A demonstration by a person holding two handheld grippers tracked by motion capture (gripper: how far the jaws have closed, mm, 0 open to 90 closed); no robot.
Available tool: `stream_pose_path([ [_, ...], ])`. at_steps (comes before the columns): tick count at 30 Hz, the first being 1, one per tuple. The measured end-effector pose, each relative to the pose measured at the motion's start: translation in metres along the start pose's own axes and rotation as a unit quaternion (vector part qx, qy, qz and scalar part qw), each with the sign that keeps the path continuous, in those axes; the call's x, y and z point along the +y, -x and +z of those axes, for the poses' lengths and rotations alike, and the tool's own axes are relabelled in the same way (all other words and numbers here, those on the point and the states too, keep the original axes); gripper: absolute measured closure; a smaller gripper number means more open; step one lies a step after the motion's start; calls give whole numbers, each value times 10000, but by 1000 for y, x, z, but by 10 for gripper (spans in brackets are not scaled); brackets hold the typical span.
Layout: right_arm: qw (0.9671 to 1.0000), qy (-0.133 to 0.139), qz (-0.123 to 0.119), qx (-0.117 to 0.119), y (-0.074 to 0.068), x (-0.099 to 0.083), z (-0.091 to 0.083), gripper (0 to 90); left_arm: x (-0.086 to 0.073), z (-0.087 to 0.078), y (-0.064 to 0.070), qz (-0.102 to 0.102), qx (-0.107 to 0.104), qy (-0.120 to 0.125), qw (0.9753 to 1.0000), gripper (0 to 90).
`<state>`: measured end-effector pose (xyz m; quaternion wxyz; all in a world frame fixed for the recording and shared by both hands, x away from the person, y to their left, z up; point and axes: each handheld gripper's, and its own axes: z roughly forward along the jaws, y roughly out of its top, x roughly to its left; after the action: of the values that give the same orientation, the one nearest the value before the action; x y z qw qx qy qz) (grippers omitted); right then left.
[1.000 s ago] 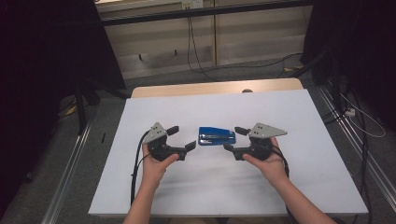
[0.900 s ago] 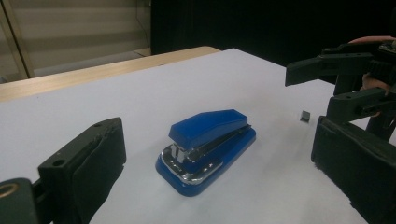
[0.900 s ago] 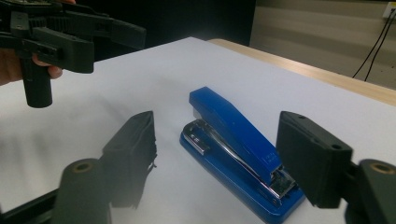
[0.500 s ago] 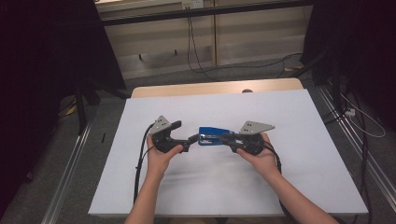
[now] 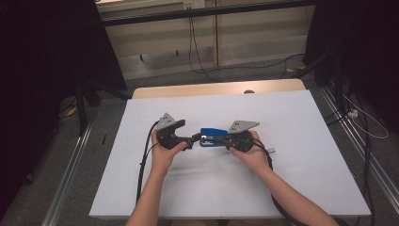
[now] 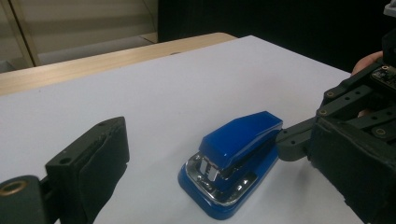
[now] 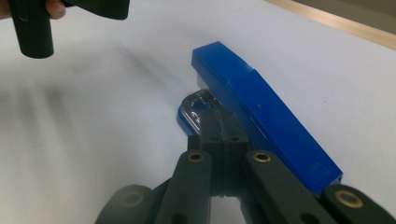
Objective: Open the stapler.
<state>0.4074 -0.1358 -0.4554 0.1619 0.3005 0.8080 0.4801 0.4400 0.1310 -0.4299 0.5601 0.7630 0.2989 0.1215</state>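
We're working a glossy blue plastic stapler with a chrome metal nose (image 5: 212, 137), which sits flat on the white-covered desk (image 5: 301, 188) about mid-width, btwn our two hands. The right claw (image 5: 225, 140) comes in from the stapler's rear end; in the right gripper view its jaws look pressed together w/ no gap btwn the pads, alongside the blue body and reaching toward the chrome front. They seem clenched, but whether they pinch the stapler's base or just lie next to it we can't tell, since the contact is hidden behind the jaws. The left claw (image 5: 194, 140) is released: in the left gripper view its jaws stand wide apart, one low at the left and the other at the right, w/ the stapler's nose (image 6: 212, 175) lying in the gap and touching neither. From the high view its tip sits just beside the front of the stapler. We judge the step in hand is the approach, i.e. bracing the stapler from both ends before lifting or pressing it. Next move prob calls for easing the left claw fwd so the jaws straddle the nose squarely, then closing gently; the plastic top looks slick, so an off-centre squeeze could make the stapler skid or pivot on the smooth sheet.
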Motion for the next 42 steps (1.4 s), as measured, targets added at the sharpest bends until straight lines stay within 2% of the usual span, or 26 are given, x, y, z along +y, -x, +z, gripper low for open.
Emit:
stream_pose_path([
  [6, 9997, -196, -133, -64, 0, 1, 12, 900, -2, 6, -5, -73, 11, -44, 10000, 55],
  [18, 9979, -523, -348, -174, -2, 0, 22, 900, -6, 11, -7, -44, -40, -196, 9998, 59],
  [29, 9979, -526, -323, -186, -1, 0, 23, 900, -8, 12, -9, -38, 4, -281, 9996, 54],
  [32, 9979, -524, -342, -194, -2, 0, 23, 900, -9, 13, -10, -159, -1, -287, 9995, 32],
  [34, 9977, -523, -373, -223, -2, 0, 23, 900, -9, 13, -10, -184, 15, -360, 9992, 52],
  [35, 9978, -524, -360, -213, -2, 0, 23, 900, -9, 12, -11, -166, 1, -387, 9991, 121],
  [37, 9977, -523, -363, -215, -2, -1, 23, 900, -10, 11, -12, -80, -93, -471, 9988, 189],
  [38, 9977, -523, -363, -215, -2, -1, 23, 900, -10, 11, -12, -80, -93, -471, 9988, 206],
  [39, 9978, -524, -354, -207, -2, -1, 23, 900, -10, 11, -12, -96, -191, -543, 9983, 232],
  [42, 9978, -523, -351, -200, -2, -1, 23, 900, -10, 13, -12, -39, -196, -671, 9975, 272],
])
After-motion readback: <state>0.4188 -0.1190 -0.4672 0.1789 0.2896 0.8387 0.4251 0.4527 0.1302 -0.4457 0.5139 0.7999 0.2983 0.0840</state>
